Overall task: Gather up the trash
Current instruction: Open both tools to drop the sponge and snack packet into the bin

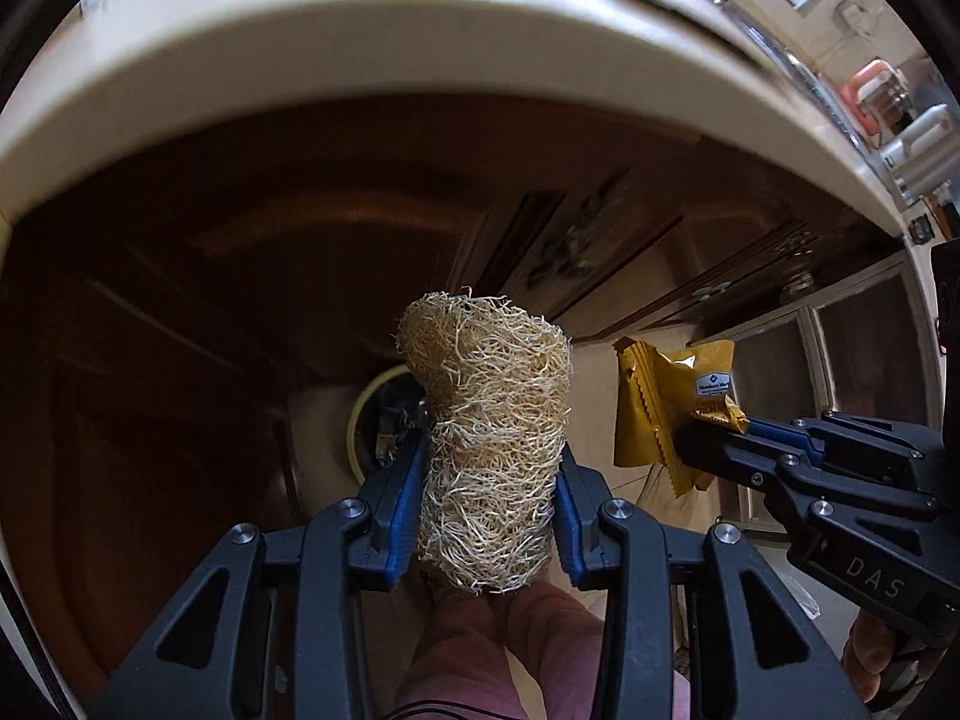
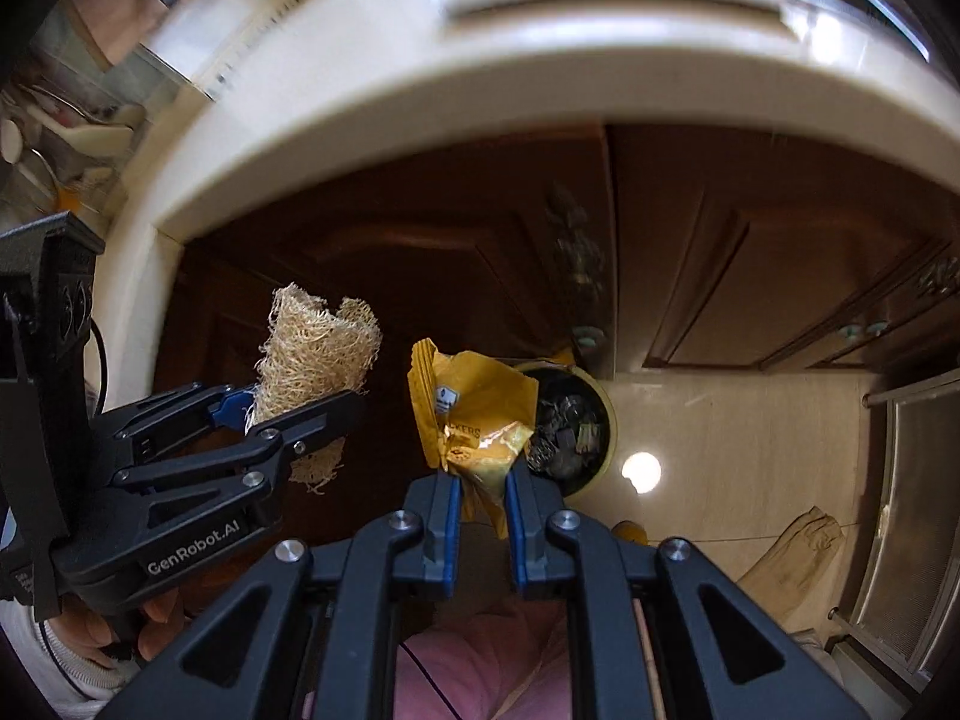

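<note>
My left gripper [image 1: 489, 468] is shut on a tan fibrous loofah scrubber [image 1: 489, 420] and holds it upright in the air. My right gripper [image 2: 483, 480] is shut on a crumpled yellow snack wrapper [image 2: 474, 414]. Each shows in the other view: the right gripper [image 1: 714, 432] with the wrapper [image 1: 666, 402] to the right, the left gripper [image 2: 288, 414] with the loofah [image 2: 312, 348] to the left. A round cream-rimmed trash bin [image 2: 591, 420] with dark trash inside stands on the floor below, just beyond the wrapper. It also shows behind the loofah in the left wrist view [image 1: 366, 408].
A cream countertop edge [image 1: 360, 90] arches overhead. Dark wooden cabinet doors [image 2: 750, 276] lie beneath it. Pale floor [image 2: 720, 438] spreads right of the bin, with a beige cloth [image 2: 798, 552] on it. A metal-framed panel [image 2: 918, 510] stands at far right.
</note>
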Demonstrator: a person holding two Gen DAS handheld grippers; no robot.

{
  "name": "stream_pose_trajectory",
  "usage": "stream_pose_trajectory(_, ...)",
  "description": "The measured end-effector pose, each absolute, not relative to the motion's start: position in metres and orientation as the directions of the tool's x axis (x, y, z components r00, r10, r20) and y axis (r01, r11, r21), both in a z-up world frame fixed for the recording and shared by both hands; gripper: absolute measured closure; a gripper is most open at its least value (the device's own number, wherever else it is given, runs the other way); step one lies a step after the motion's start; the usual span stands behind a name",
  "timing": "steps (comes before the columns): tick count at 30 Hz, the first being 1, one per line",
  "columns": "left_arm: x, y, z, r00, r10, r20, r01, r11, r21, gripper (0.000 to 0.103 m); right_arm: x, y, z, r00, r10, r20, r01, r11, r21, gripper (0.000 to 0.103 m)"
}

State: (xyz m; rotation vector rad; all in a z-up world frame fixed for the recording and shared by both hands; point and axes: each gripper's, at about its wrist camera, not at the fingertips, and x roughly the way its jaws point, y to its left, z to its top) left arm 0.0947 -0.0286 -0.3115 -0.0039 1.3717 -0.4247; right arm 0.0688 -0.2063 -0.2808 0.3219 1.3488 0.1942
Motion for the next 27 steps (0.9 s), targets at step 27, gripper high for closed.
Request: stream_pose_trajectory(27,0.103,0.005,-0.558,0.058,-0.259,-0.964,0.091,0.963,-0.253,0.028,0.11,-0.166,-0.535,-0.003,0.276,-0.961,-0.002,0.961,0.276,0.063)
